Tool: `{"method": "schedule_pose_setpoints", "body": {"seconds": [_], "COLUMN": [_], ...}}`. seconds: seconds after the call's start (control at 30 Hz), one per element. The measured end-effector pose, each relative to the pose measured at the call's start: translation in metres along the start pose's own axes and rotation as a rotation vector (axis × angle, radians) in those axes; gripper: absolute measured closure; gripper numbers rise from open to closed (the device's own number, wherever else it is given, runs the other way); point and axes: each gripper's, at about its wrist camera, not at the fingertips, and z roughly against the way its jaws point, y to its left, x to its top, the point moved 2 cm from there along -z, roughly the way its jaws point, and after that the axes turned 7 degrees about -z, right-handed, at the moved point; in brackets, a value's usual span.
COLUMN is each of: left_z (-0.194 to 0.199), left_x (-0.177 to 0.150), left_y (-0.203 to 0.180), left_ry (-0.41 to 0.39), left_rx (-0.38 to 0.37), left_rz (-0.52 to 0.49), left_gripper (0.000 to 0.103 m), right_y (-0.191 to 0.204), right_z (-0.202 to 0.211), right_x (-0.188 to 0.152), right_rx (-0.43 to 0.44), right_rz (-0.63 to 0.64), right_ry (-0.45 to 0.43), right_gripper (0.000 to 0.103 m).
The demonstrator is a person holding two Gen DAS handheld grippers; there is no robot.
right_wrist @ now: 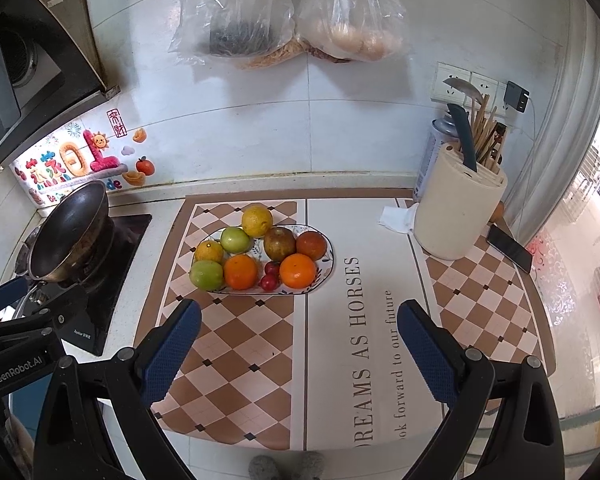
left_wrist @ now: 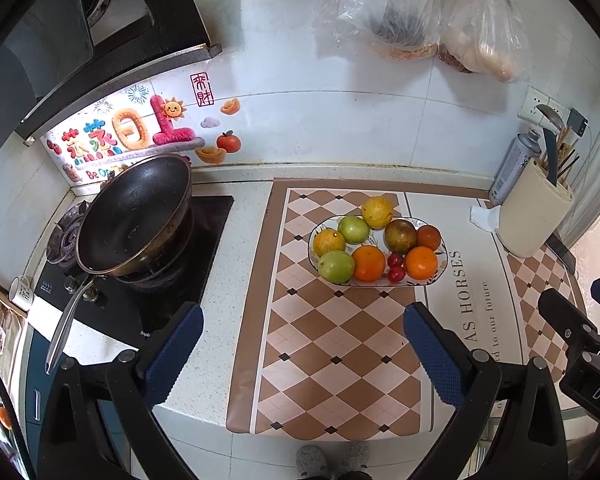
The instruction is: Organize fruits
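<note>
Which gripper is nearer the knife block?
Right. The right gripper hangs open over the mat, with the knife block ahead to its right. The left gripper, also open, sits farther left, nearer the stove.

— What do you have on your left?
— A black wok (left_wrist: 134, 216) sits tilted on the stove (left_wrist: 140, 296), its long handle reaching toward you. A white mug (left_wrist: 21, 293) stands at the stove's near corner.

— And on the wall ahead of you?
— Two clear plastic bags (right_wrist: 288, 12) hang there, and a bright sticker (left_wrist: 132, 132) sits under the range hood (left_wrist: 40, 48).

— Your right?
— A cream utensil holder (right_wrist: 458, 216) on the table's checkered mat (right_wrist: 496, 300), a spray can (right_wrist: 434, 152) behind it, a crumpled tissue (right_wrist: 396, 218) beside it, and a dark phone (right_wrist: 510, 249) lying flat.
</note>
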Motion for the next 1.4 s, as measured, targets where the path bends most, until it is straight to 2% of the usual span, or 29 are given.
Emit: {"method": "schedule_pose_setpoints", "body": {"seconds": [1.4], "left_z": [0.026], "left_x": [-0.016], "left_y": [-0.003], "left_ry": [-0.032], "left_rx": [0.011], "left_rz": [0.010], "left_gripper": [0.001], "right_y": [-0.004], "right_z": [0.017], "right_x": [-0.009], "right_rx": [0.007], "right_rz": [0.008], "right_ry": [-0.009], "right_gripper": [0.002]}}
